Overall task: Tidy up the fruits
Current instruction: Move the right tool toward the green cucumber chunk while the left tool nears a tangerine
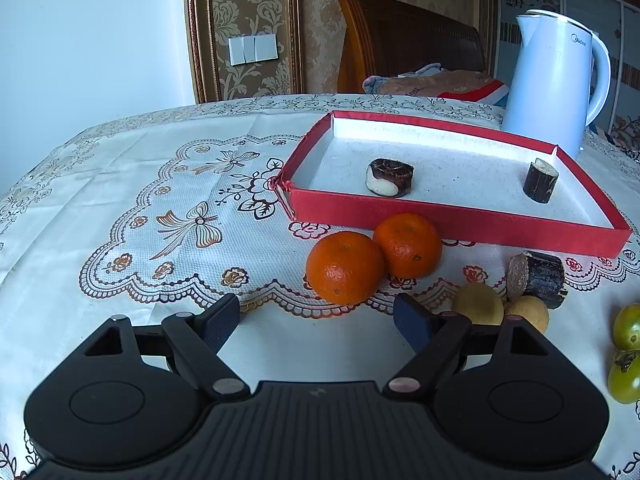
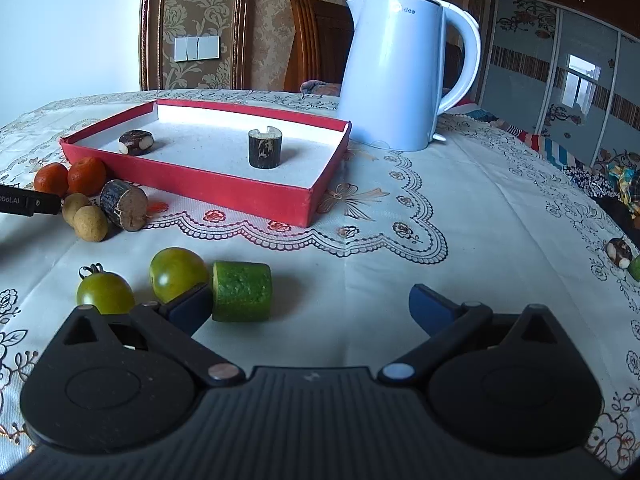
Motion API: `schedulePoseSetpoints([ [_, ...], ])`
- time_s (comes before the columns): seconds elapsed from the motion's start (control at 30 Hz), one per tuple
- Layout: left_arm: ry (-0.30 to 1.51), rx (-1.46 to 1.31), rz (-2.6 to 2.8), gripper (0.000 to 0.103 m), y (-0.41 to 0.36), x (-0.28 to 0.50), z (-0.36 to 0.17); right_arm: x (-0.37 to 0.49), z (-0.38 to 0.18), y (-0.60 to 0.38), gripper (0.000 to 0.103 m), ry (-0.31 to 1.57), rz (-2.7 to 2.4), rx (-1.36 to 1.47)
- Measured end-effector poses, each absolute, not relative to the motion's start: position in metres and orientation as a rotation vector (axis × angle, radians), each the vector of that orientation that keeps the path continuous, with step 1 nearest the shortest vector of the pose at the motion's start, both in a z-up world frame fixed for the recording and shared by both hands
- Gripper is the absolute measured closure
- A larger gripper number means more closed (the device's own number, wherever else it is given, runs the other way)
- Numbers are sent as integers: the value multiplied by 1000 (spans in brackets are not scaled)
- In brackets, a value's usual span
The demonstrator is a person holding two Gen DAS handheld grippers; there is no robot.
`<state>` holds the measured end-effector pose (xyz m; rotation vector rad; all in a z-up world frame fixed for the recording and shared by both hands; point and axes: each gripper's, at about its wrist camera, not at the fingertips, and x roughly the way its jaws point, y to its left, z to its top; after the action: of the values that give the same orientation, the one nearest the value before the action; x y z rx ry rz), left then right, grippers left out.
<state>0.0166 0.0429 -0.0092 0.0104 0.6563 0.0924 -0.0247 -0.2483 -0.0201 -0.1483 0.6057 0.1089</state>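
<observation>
The red tray point(image 2: 224, 194) lies flat on the worktop point(image 2: 460, 240), long side running left to right, just before the kettle point(image 2: 394, 76). Inside it, one dark cane piece point(image 2: 264, 148) stands upright and a peeled chunk point(image 2: 136, 142) lies on its side. Against the tray's near wall sit two oranges point(image 1: 344, 268); a cucumber piece point(image 2: 242, 292) lies sideways nearer. Left gripper point(image 1: 318, 320) and right gripper point(image 2: 310, 306) fingers spread apart, empty; bare cloth lies right of the tray.

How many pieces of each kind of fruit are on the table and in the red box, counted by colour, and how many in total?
Orange tangerines: 2
Tan round fruits: 2
Green tomatoes: 2
Green cut pieces: 2
Dark cut pieces: 4, two in the red box, two outside
Total: 12
</observation>
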Motion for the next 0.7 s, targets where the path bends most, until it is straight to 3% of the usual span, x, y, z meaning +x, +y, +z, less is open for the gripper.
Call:
schedulePoseSetpoints([
  [0.17,658,11,93,19,43,17,-10,-20,-21,-247,8,632,135,-147],
  [0.7,664,10,91,15,43,22,-11,-17,-21,-256,11,643,112,-89],
])
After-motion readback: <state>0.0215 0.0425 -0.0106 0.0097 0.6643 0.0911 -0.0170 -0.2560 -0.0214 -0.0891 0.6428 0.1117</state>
